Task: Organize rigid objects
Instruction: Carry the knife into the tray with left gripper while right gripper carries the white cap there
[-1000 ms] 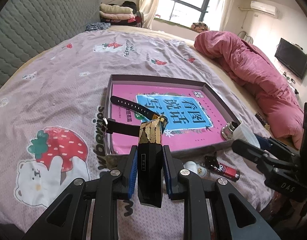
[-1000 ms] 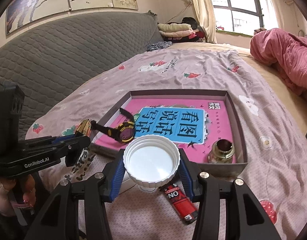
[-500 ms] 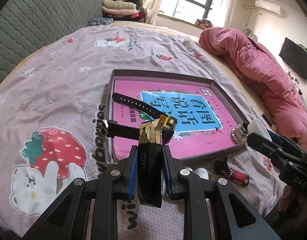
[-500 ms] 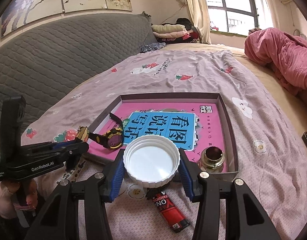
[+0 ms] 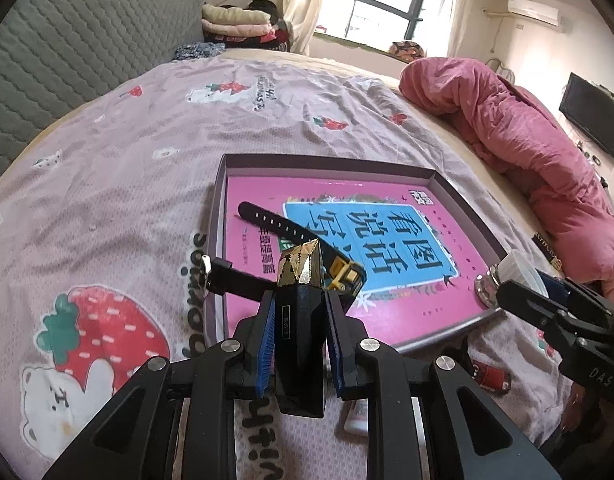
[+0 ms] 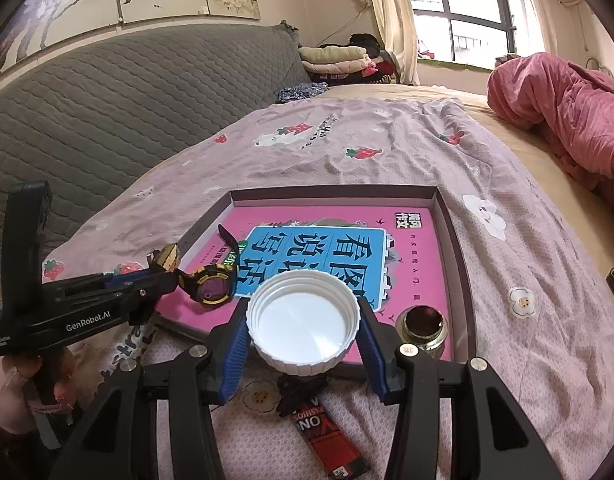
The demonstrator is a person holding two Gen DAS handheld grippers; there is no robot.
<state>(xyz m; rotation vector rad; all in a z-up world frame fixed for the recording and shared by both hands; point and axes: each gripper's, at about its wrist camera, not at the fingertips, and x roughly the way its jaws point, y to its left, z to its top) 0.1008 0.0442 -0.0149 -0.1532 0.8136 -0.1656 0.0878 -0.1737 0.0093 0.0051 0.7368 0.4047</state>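
**Both hands loaded at the near edge of the tray**

Left wrist view: the left gripper [image 5: 299,320] pinches a black case [image 5: 299,344] with a gold tip, its long axis pointing straight ahead at the tray [image 5: 447,184]. A watch [image 5: 307,248] lies just beyond.

Right wrist view: the right gripper [image 6: 303,332] clamps a white lid [image 6: 303,322], open side up, over the tray's near rim. Inside sit the watch and a small brass jar [image 6: 423,326]. A lighter [image 6: 331,440] lies on the bed [image 6: 387,152].

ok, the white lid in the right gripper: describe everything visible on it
The white lid is round, plastic-looking, with a ribbed outer rim and inner thread ridges. Its open side faces the camera, showing a smooth, empty inside. The right gripper clamps it by opposite rim edges between blue pads, above the tray's near edge.
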